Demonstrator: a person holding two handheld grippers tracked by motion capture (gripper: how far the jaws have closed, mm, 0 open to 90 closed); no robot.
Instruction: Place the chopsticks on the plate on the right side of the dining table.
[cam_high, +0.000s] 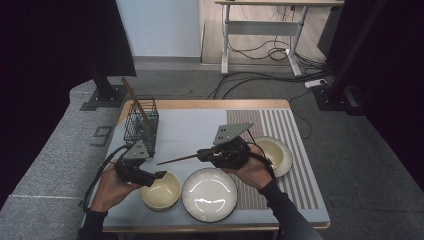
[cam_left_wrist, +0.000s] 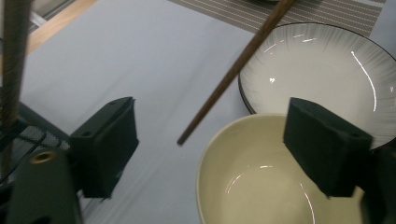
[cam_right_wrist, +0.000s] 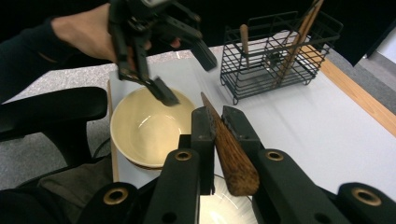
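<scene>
My right gripper is shut on a brown wooden stick, held level above the table; its thin end points left toward the wire basket. The stick crosses the left gripper view above the white plate. My left gripper stands open over the near left rim of a cream bowl, with nothing between its fingers. In the right gripper view, the left gripper hovers just above the bowl's far rim.
A white plate sits right of the cream bowl. A second cream bowl rests on the striped mat. A black wire basket with several wooden utensils stands at the back left.
</scene>
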